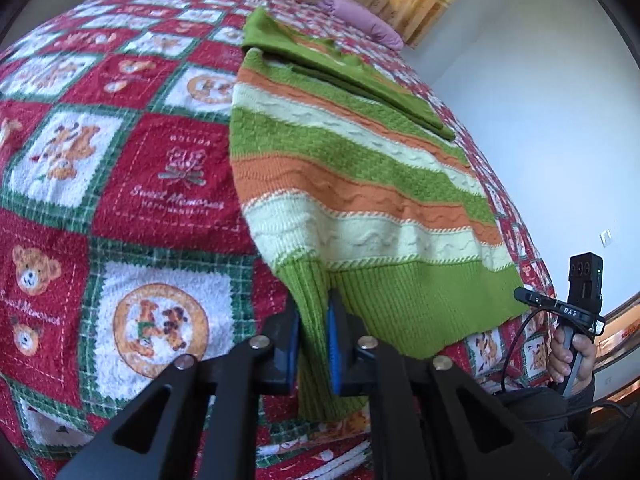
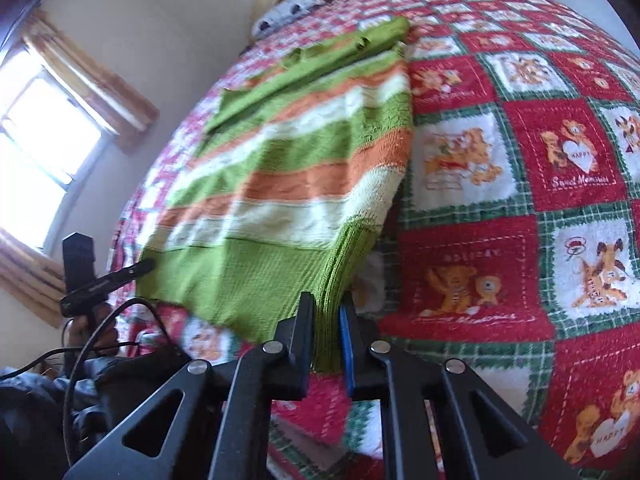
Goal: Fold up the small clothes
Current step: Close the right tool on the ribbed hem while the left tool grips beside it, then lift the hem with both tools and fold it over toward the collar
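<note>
A small knitted sweater with green, orange and cream stripes lies flat on a bed, its sleeves folded across the far part. My left gripper is shut on the near left corner of its green ribbed hem, which bunches between the blue pads. In the right wrist view the same sweater stretches away from me, and my right gripper is shut on the near right corner of the hem. Each view shows the other hand-held gripper, the right one and the left one, beside the hem.
A red, green and white teddy-bear quilt covers the bed. A pink cloth and a patterned pillow lie at the far end. A wall borders one side, and a window with curtains shows too.
</note>
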Demonstrator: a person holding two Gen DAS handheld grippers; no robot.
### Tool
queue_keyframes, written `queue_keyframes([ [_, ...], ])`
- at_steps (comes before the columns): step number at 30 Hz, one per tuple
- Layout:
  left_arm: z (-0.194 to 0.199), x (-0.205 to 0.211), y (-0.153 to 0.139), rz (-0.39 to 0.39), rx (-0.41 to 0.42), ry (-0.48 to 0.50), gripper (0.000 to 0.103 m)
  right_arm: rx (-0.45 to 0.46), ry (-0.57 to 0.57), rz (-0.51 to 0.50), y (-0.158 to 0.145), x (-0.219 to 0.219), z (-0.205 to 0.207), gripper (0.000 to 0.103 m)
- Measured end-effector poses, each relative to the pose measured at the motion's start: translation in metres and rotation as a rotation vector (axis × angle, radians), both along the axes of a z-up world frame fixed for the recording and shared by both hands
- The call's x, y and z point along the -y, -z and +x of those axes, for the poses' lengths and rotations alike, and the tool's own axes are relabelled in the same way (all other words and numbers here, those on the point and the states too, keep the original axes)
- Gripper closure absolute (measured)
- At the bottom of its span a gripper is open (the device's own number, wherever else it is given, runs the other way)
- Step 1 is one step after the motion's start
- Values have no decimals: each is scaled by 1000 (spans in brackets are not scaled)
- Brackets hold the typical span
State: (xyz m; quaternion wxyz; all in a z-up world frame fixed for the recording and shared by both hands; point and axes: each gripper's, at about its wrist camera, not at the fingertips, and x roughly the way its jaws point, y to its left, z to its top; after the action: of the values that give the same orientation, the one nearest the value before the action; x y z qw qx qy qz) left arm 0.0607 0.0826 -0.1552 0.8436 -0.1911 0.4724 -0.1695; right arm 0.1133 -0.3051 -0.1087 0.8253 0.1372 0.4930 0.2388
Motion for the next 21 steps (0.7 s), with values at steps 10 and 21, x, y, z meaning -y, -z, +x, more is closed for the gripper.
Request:
queue_keyframes([
  [10, -4, -7, -15, -33, 66, -4, 93, 80, 90, 127, -14, 26, -4, 93],
  [21, -6, -13, -48, -53, 175, -10, 93, 144, 107, 184, -34, 26, -7, 94],
])
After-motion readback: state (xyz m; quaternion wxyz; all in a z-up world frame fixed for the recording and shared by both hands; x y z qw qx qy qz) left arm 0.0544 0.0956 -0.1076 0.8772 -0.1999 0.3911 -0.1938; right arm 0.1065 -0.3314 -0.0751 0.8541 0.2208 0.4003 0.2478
